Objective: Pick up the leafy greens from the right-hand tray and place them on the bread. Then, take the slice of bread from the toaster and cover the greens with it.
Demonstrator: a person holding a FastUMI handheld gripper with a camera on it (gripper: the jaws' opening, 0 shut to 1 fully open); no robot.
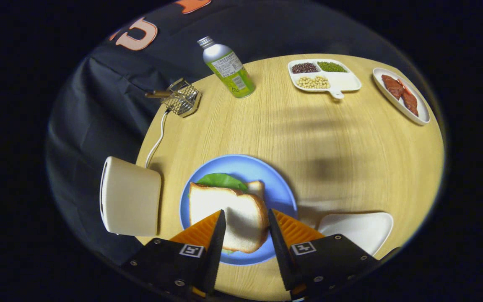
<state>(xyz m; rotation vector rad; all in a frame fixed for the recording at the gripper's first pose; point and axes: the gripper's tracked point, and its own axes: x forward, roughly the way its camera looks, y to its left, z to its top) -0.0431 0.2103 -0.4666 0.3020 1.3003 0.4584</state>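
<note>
On the blue plate [241,164] a slice of bread [241,222] lies flat over the leafy greens [221,181], whose edge sticks out at its far side. A corner of a lower bread slice [257,187] peeks out beside the greens. My gripper [246,212] hovers over the top slice with its fingers apart, open; the slice shows in the gap between them and reaches past the left finger. The cream toaster [130,199] stands left of the plate. The white right-hand tray [359,228] lies right of the plate, bare.
At the table's far side stand a green-labelled bottle [228,69], a small wire rack [180,98], a divided dish of beans [342,82] and an oval dish with red meat slices [401,96]. The toaster's white cable [157,138] runs along the left table edge.
</note>
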